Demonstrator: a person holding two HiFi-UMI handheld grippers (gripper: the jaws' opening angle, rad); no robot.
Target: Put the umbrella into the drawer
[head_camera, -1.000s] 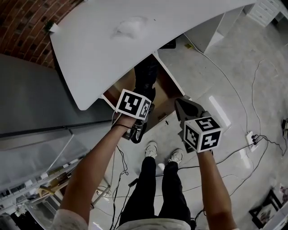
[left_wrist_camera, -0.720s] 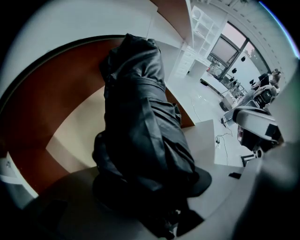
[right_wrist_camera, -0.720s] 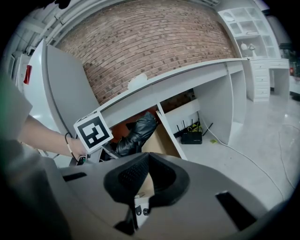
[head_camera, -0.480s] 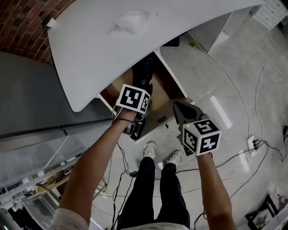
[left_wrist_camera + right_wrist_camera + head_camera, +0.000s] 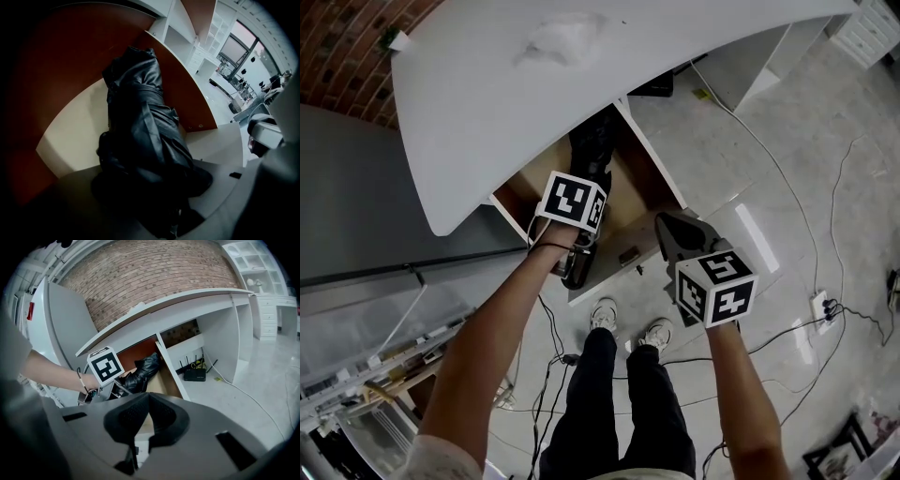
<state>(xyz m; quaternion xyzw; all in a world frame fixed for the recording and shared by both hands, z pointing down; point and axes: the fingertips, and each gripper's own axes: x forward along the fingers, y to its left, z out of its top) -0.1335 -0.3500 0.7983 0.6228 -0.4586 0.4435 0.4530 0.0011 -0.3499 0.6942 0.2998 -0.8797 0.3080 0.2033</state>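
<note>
A black folded umbrella point(image 5: 591, 148) lies lengthwise in the open brown drawer point(image 5: 653, 176) under the white desk point(image 5: 487, 94). My left gripper point(image 5: 588, 180) points steeply down into the drawer. Its jaws are opening, with the umbrella's point(image 5: 140, 126) near end still between them and their pads against it. In the left gripper view, the left gripper point(image 5: 154, 190) is dark and partly hidden by fabric. My right gripper point(image 5: 665, 223) hovers shut and empty just right of the drawer front. From the right gripper view the right gripper point(image 5: 147, 398) faces the umbrella point(image 5: 143, 371) and the left gripper point(image 5: 117, 387).
A white crumpled thing point(image 5: 558, 42) lies on the desk top. A black router point(image 5: 193, 375) stands on the floor under the desk. Cables point(image 5: 787, 187) run across the pale floor. The person's feet point(image 5: 628, 323) stand just before the drawer front point(image 5: 609, 281).
Both grippers have sunk. The left one has carried the umbrella lower into the drawer, and more of the drawer's inside shows in the head view.
</note>
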